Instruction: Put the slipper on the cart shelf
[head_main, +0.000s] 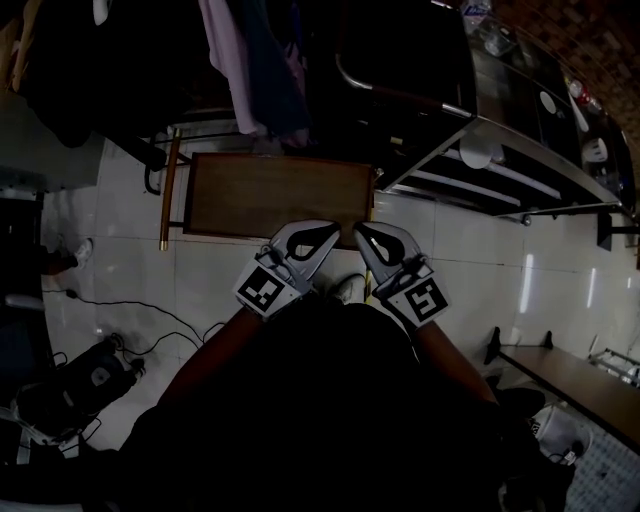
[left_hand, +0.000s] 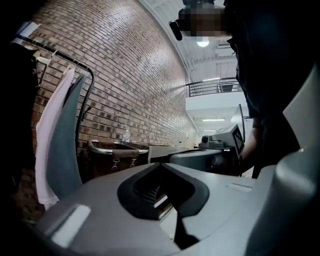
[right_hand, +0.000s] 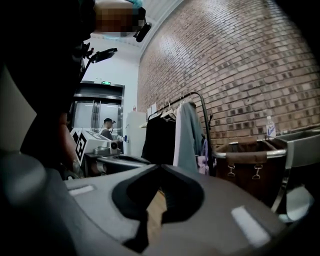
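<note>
L tool (head_main: 328, 236), R tool (head_main: 368, 238): jaws together, empty, side by side over prob. cart shelf (head_main: 260, 195)

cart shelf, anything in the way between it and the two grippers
Nothing visible. The cart shelf looks bare, and the left gripper and right gripper, both shut and empty, hang at its near edge. The slipper cannot be made out for certain.

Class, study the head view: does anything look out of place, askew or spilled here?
Nothing is spilled or broken. Two things stand out: a black cable trails loose across the white tiled floor at left, and a pale slipper-like shape lies on the floor beside the brown wooden table.
</note>
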